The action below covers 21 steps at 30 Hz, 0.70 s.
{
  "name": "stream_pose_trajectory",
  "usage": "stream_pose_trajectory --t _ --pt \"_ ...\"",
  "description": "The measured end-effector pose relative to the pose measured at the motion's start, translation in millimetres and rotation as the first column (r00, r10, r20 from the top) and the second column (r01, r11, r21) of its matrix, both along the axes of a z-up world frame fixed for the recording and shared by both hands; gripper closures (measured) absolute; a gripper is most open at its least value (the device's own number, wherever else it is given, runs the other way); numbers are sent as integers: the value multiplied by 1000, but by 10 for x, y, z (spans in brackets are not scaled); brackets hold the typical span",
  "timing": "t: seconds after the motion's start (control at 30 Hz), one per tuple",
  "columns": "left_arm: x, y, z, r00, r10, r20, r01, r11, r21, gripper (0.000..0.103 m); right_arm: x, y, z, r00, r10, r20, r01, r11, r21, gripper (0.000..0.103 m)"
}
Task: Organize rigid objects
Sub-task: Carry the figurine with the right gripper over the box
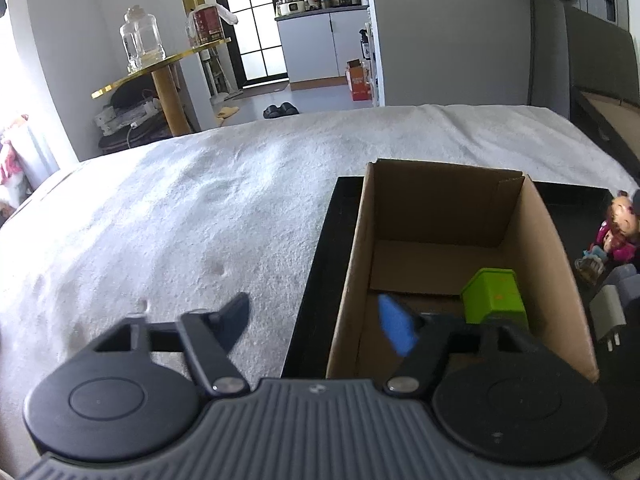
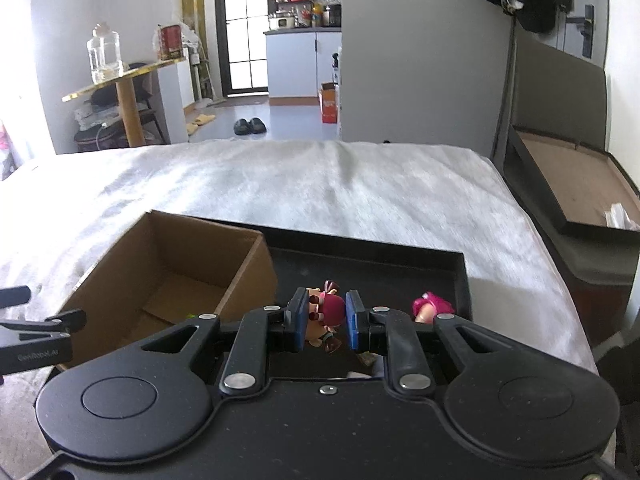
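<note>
Right claw (image 2: 326, 318) clamped on a dark-haired figurine (image 2: 326, 312), held above the black tray (image 2: 400, 268) just right of the cardboard box (image 2: 244, 280). Left claw (image 1: 318, 320), jaws apart and empty, straddles the box's left wall; green block (image 1: 494, 294) inside.

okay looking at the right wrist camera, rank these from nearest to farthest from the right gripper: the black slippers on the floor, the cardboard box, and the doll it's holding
1. Doll with dark red hair: clamped between the right gripper's blue pads.
2. Cardboard box: just to the left, standing on the black tray.
3. Black slippers: far off on the floor beyond the white bed cover, near the doorway.
</note>
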<state>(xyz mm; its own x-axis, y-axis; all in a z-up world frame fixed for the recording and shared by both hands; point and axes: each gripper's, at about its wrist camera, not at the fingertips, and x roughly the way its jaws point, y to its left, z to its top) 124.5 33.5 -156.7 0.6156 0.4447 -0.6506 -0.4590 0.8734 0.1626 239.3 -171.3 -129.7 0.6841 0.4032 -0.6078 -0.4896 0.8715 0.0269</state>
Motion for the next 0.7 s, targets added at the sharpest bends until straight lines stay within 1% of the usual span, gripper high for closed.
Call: stream_pose_trajectory --t 0.03,0.07,0.13,0.33,0.4,0.47,0.7 --pt "-10 17 -3 1000 1 1 -1 1000 -11 55 -5 31 11 1000 4 4 -4 1000 1 84" --pt "-17 38 -5 1000 5 3 -5 1000 -25 60 -17 66 23 1000 10 8 -10 1000 3 84" --pt "-35 80 -9 1000 -4 14 5 998 -64 74 -52 134 56 1000 23 19 -23 1000 3 84" --pt "-39 79 -14 999 -37 35 40 994 -103 93 -134 331 107 997 59 40 -59 998 -4 84" --pt "-41 69 -14 998 -44 42 48 993 -106 95 -158 390 126 997 69 45 -68 998 -7 84" --pt "-36 59 -11 998 -51 47 55 993 -102 95 -179 449 141 996 80 50 -80 997 -10 84" --pt "-66 112 -8 996 -63 60 70 989 -129 96 -255 676 156 990 129 58 -128 992 -22 84"
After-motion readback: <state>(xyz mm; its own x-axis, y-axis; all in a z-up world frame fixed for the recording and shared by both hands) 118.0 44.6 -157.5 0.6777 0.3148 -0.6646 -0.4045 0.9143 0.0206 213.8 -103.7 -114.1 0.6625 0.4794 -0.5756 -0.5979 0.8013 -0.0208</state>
